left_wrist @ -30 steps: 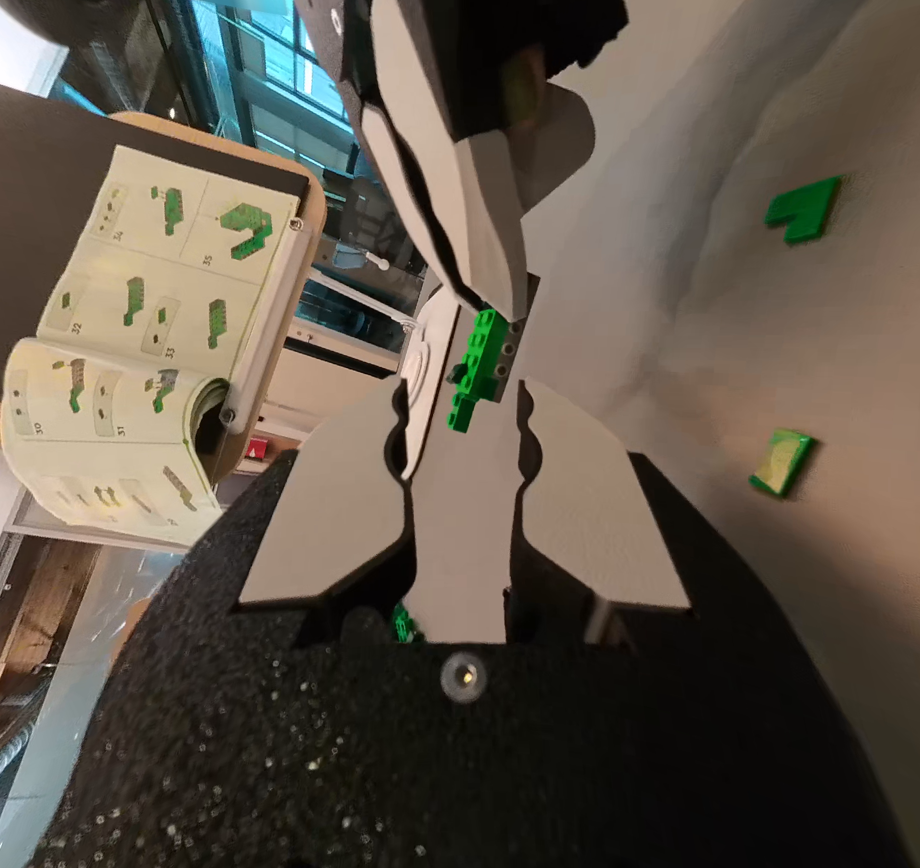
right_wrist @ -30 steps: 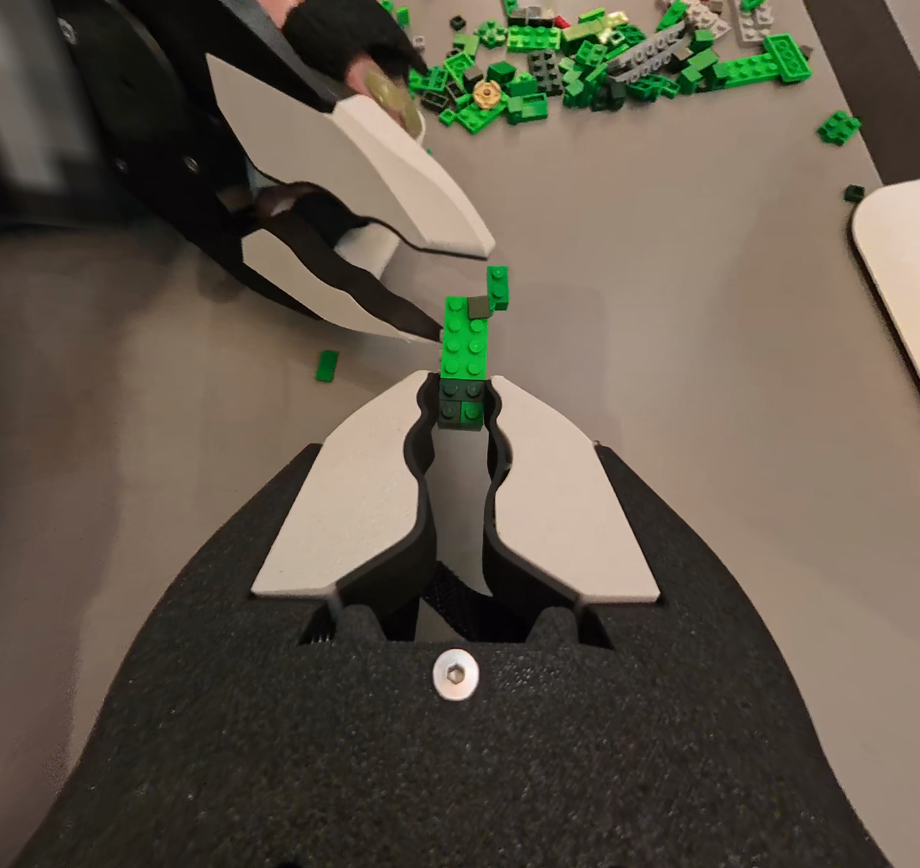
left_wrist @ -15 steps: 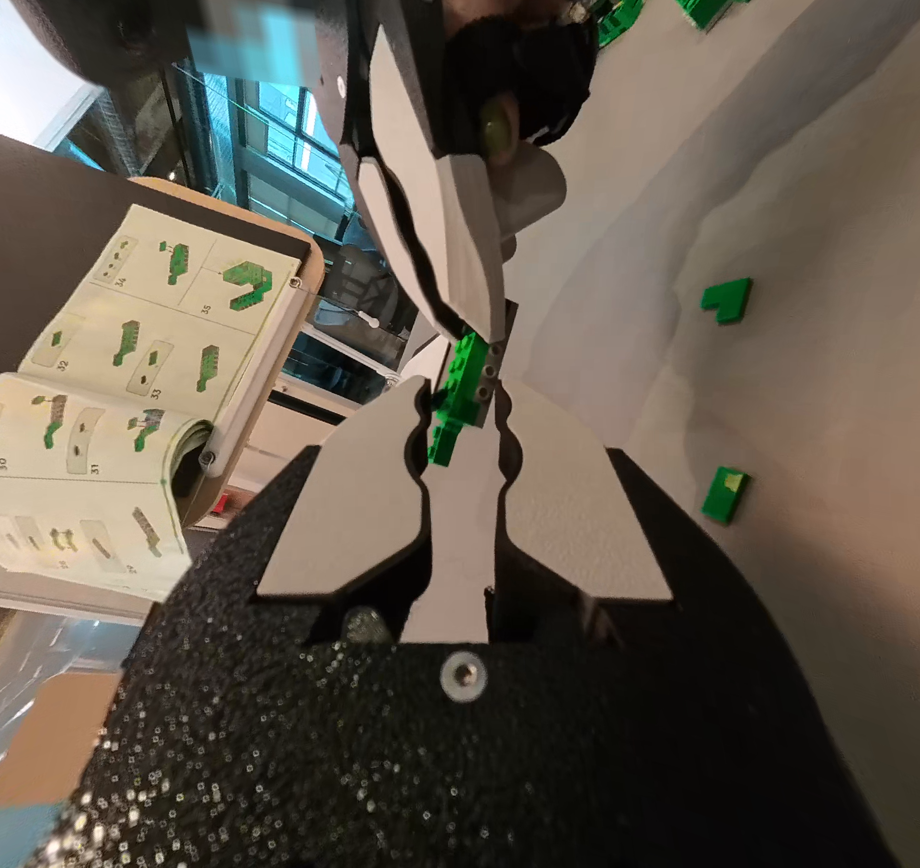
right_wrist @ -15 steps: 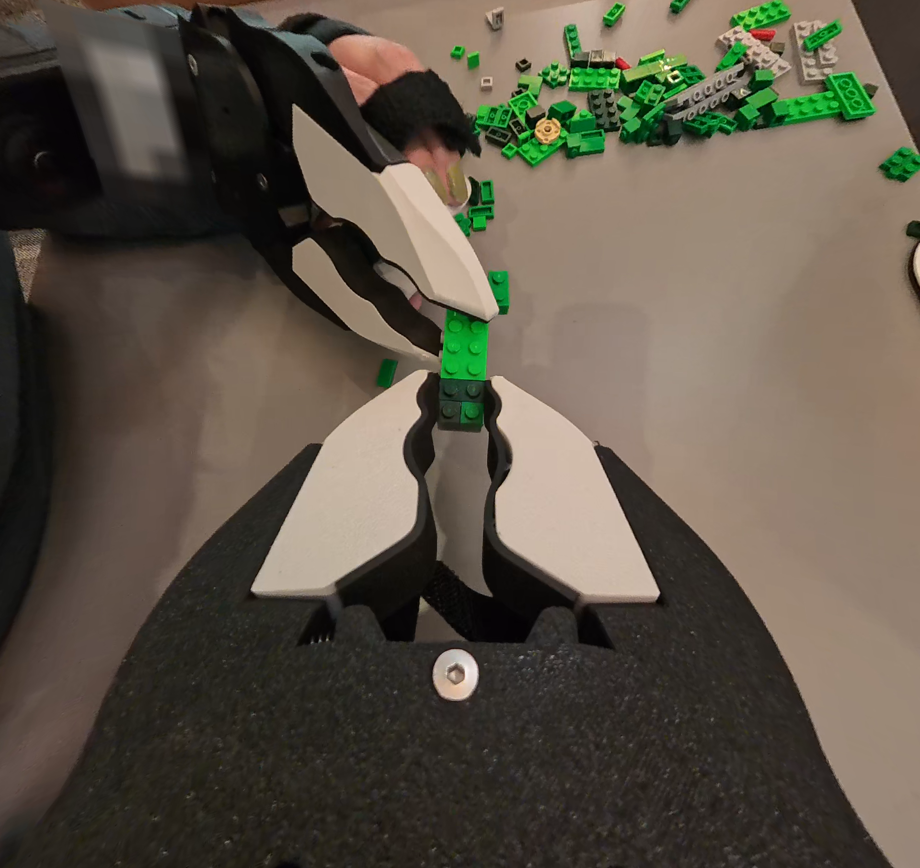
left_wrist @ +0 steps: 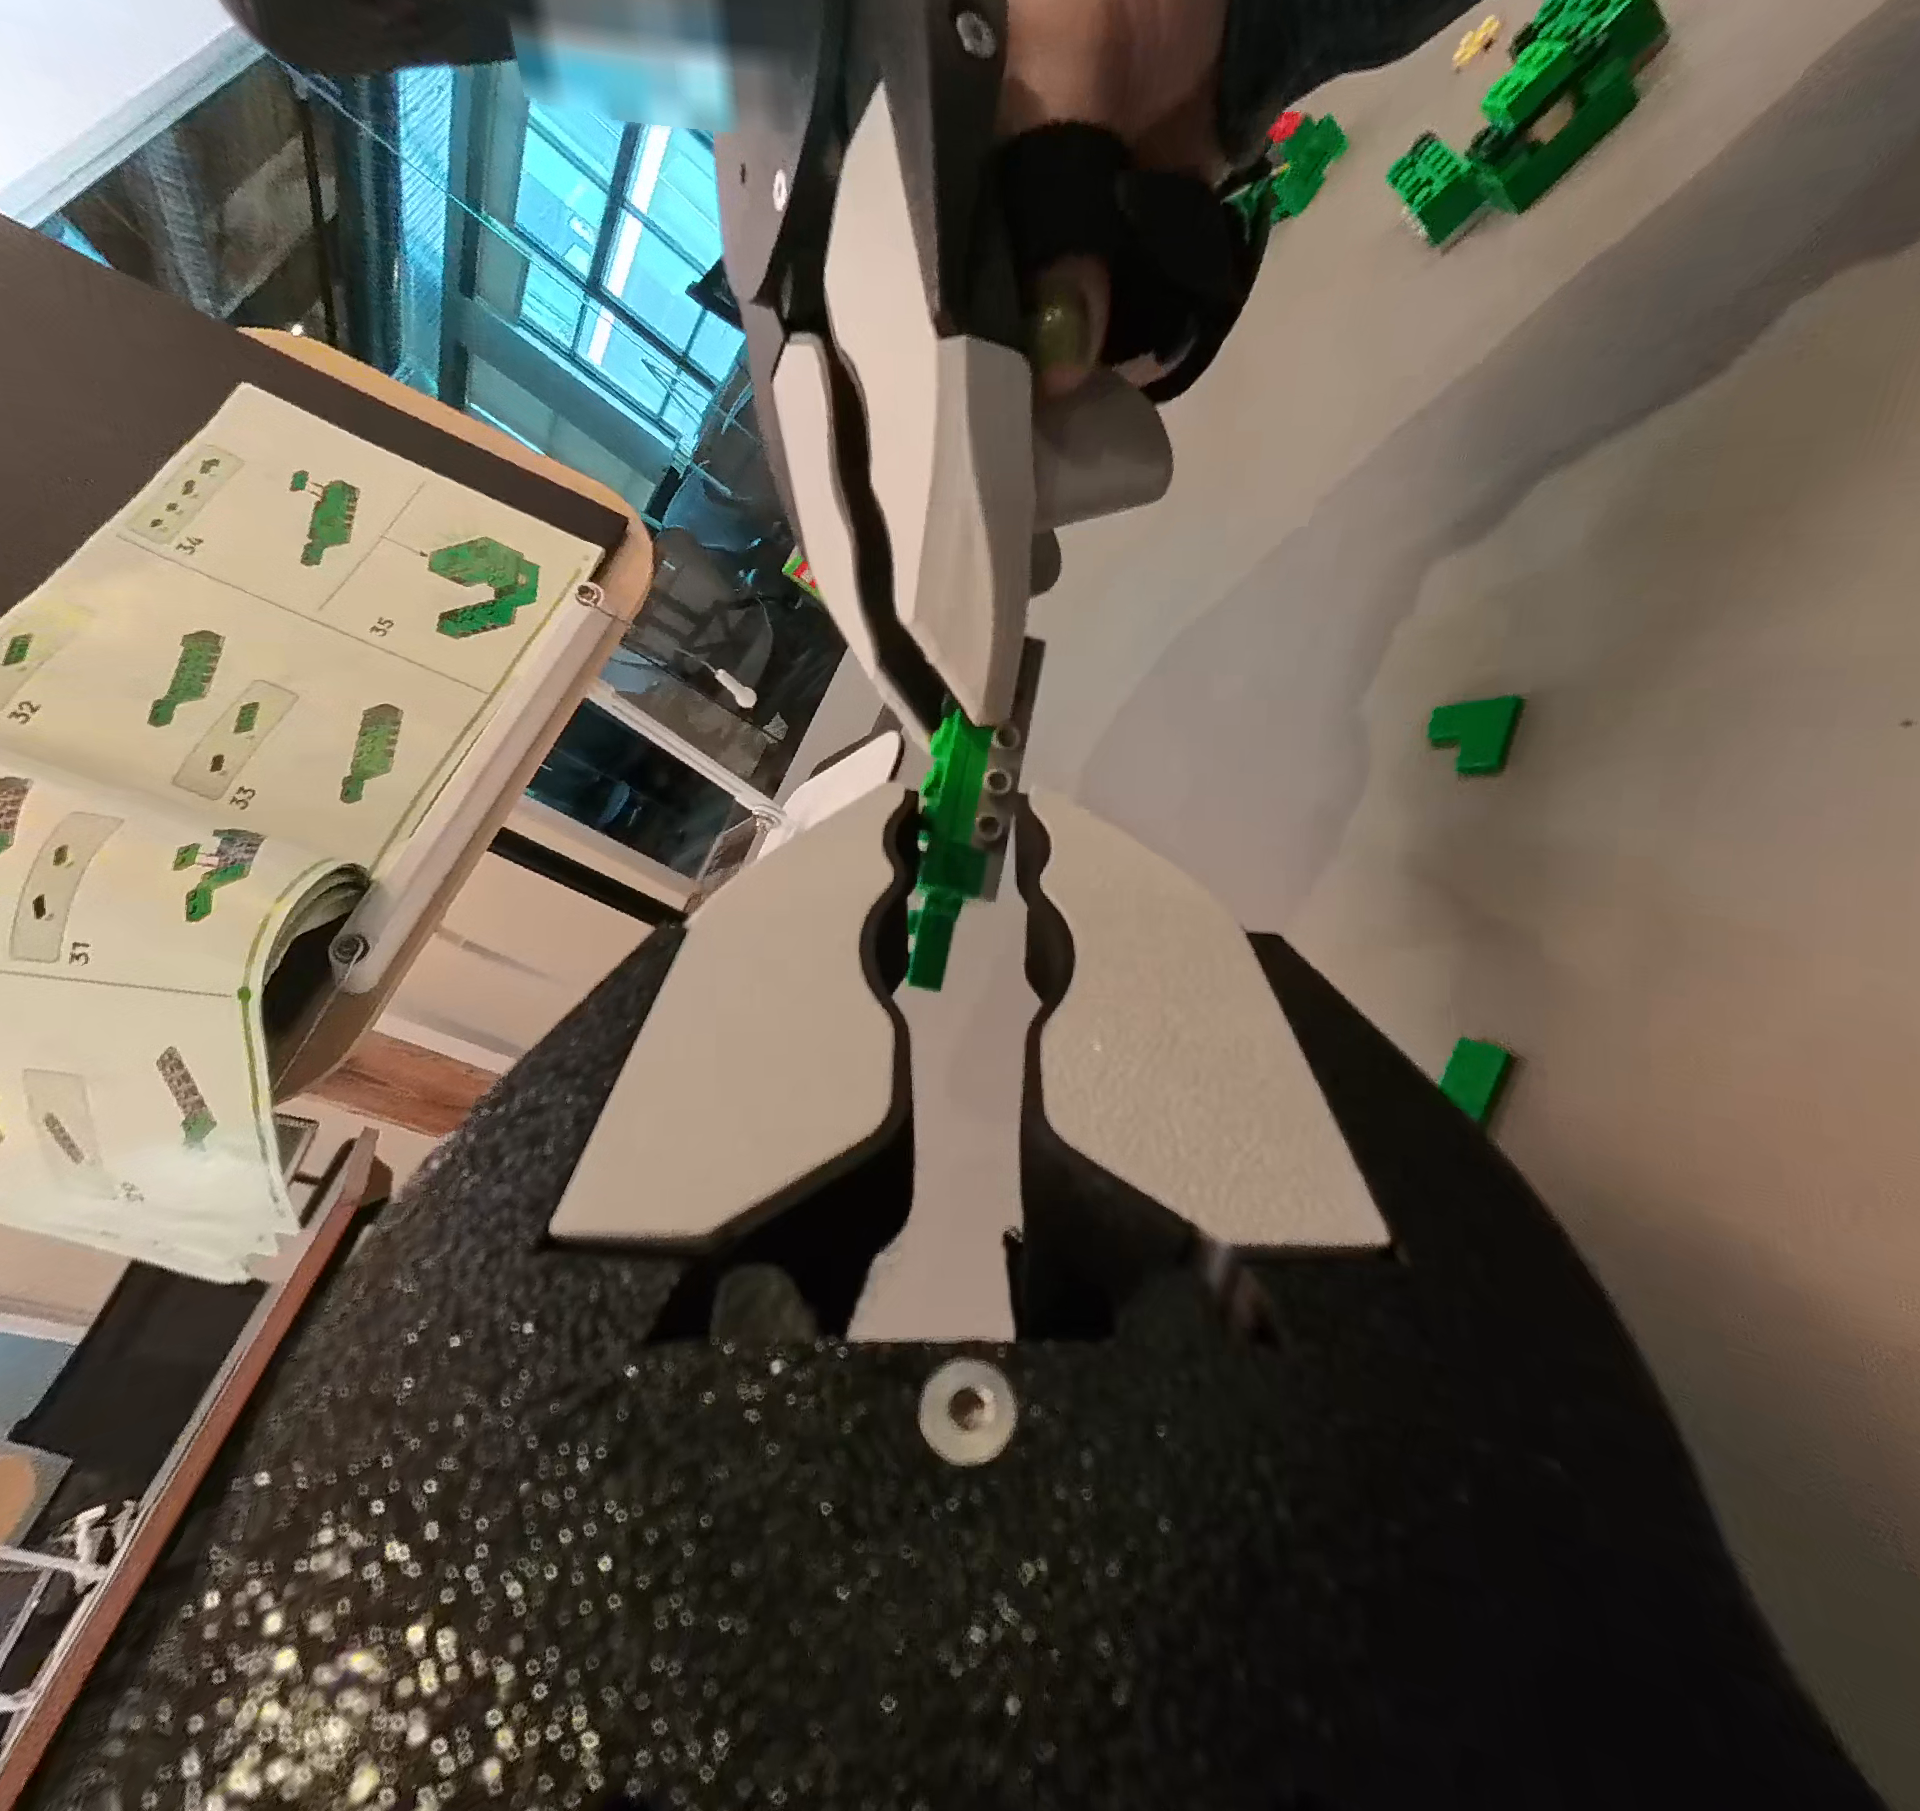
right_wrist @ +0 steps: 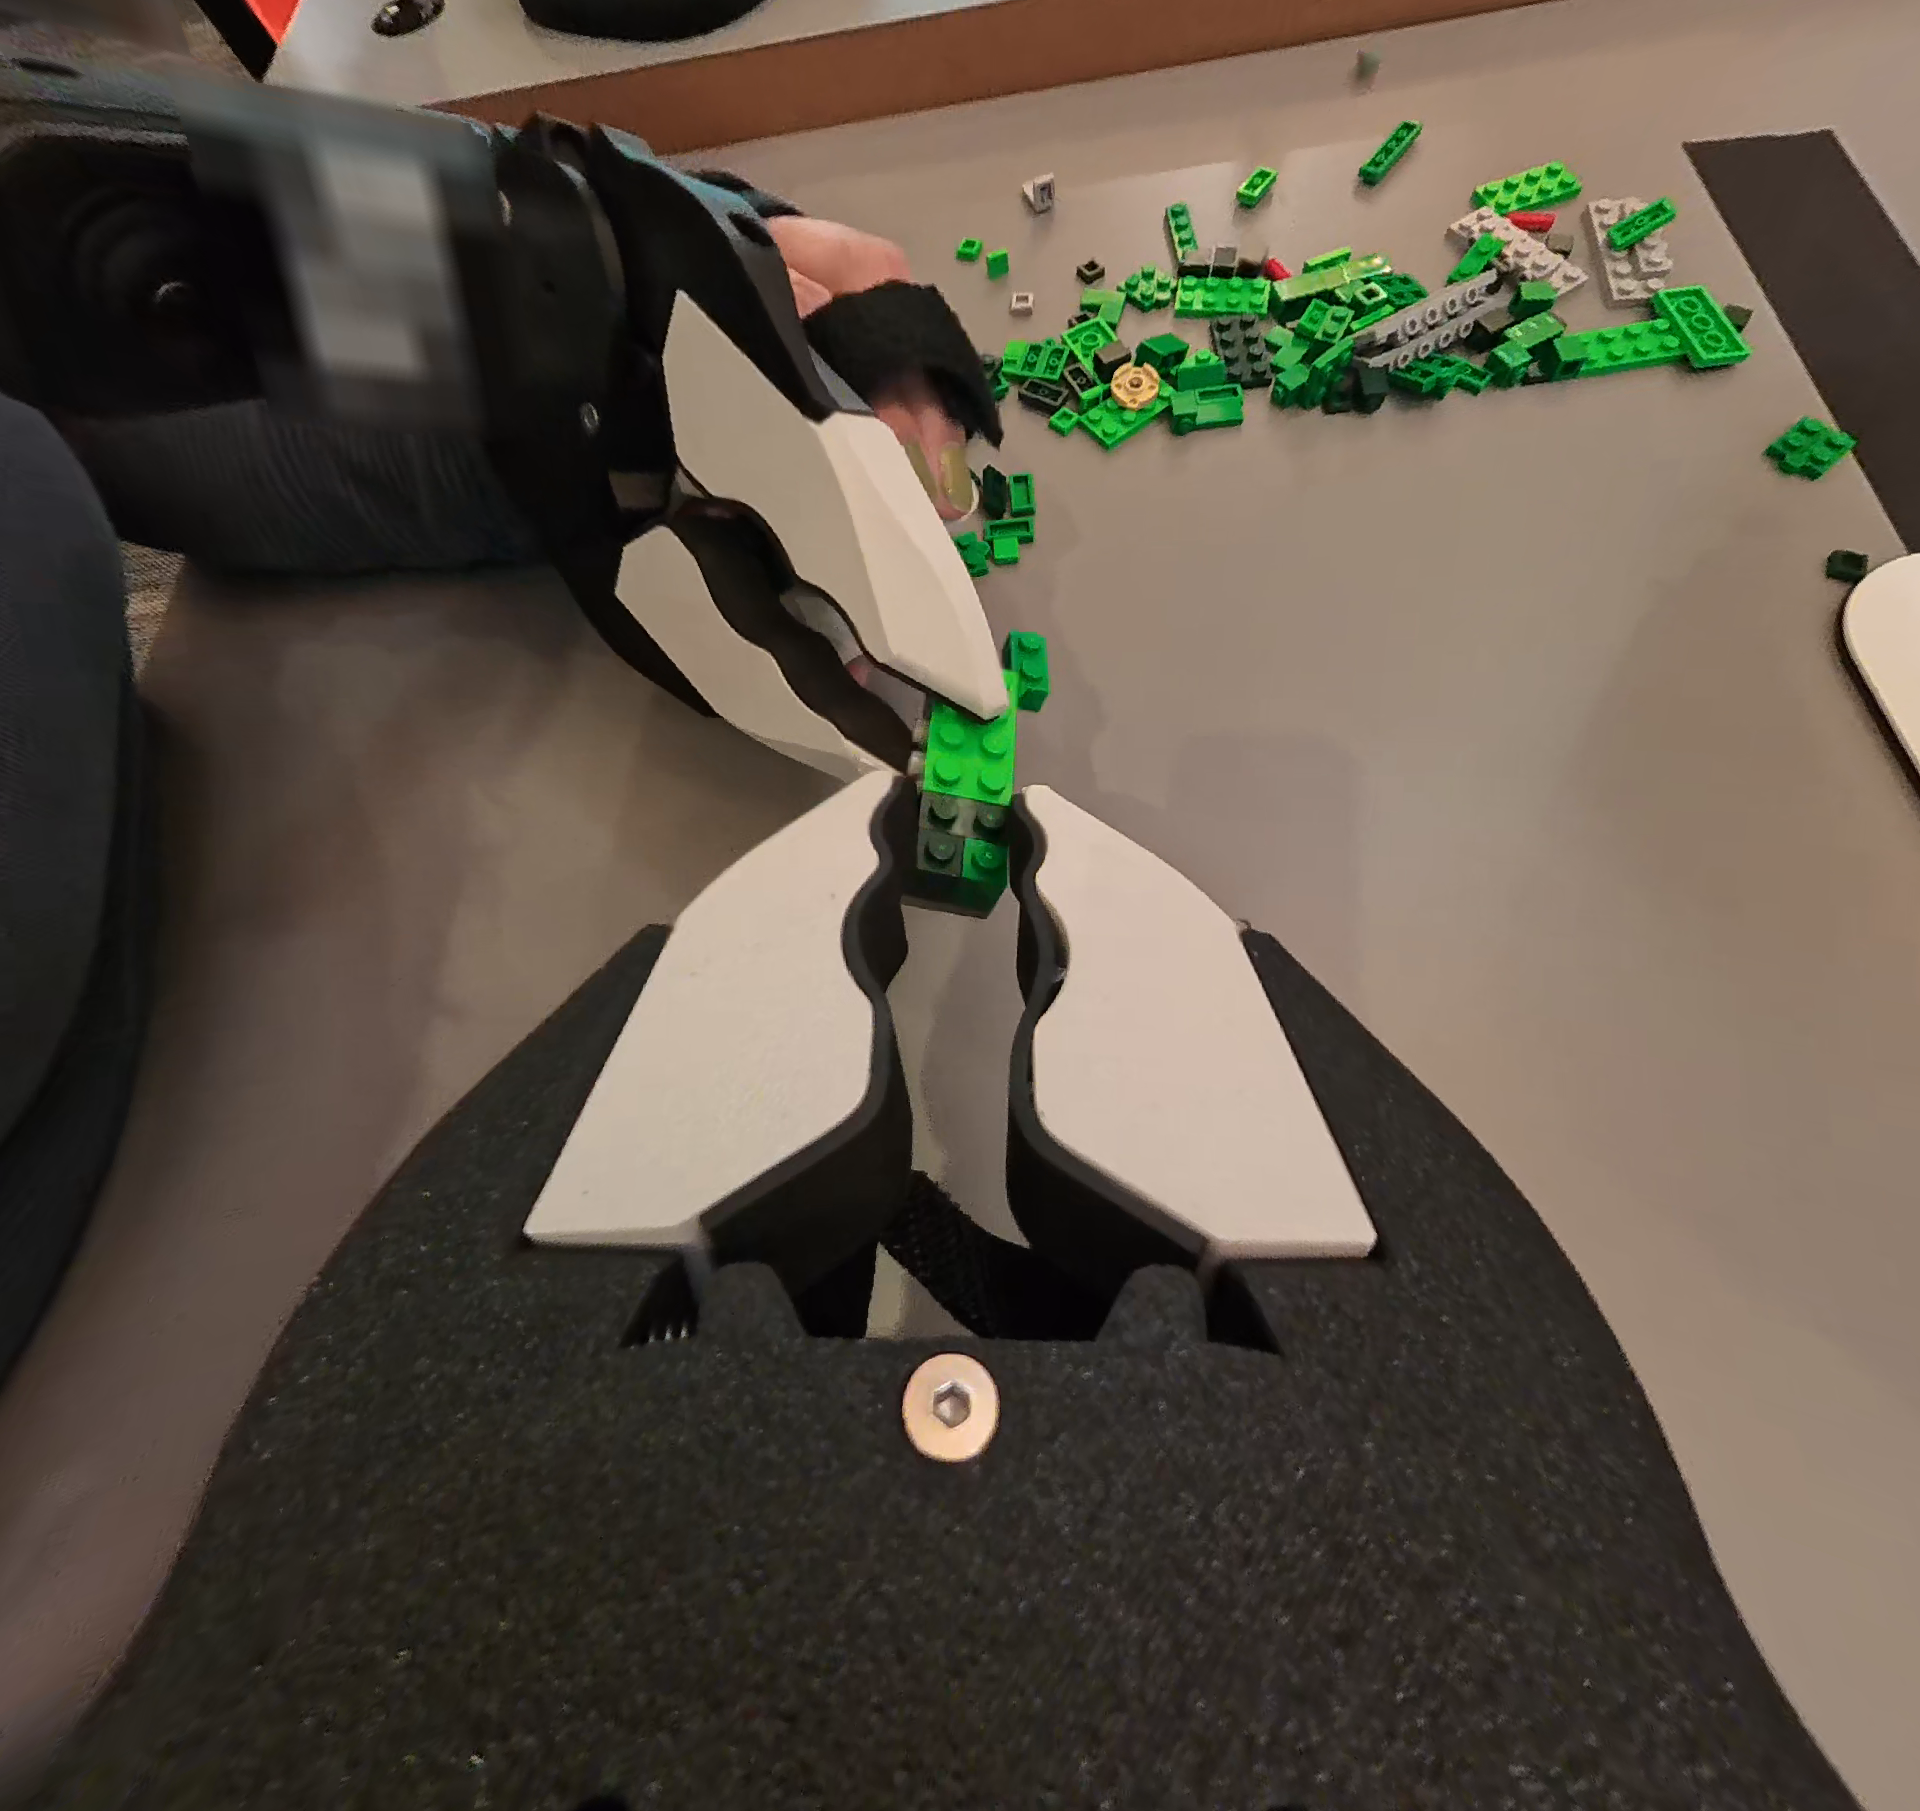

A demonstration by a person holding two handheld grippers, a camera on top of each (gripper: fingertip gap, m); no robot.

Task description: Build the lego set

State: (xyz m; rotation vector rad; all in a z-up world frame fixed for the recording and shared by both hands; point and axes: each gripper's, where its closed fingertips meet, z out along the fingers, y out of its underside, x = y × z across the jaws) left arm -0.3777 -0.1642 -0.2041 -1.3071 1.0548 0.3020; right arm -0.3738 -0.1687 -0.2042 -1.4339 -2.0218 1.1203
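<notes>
Bricks joined into a narrow green strip (right_wrist: 968, 795) sit between the two claws above the grey table (right_wrist: 1403, 826), long axis running straight away from the right claw (right_wrist: 961, 831). That claw pinches the strip's dark near end. The left claw (left_wrist: 966, 862) comes in from the far side, closed around the bright end, though how firmly it bites is hard to judge. A scattered pile of loose bricks (right_wrist: 1351, 327) lies well beyond. An open instruction booklet (left_wrist: 239, 753) stands clipped to the left, and a green corner plate (left_wrist: 1475, 731) lies apart.
</notes>
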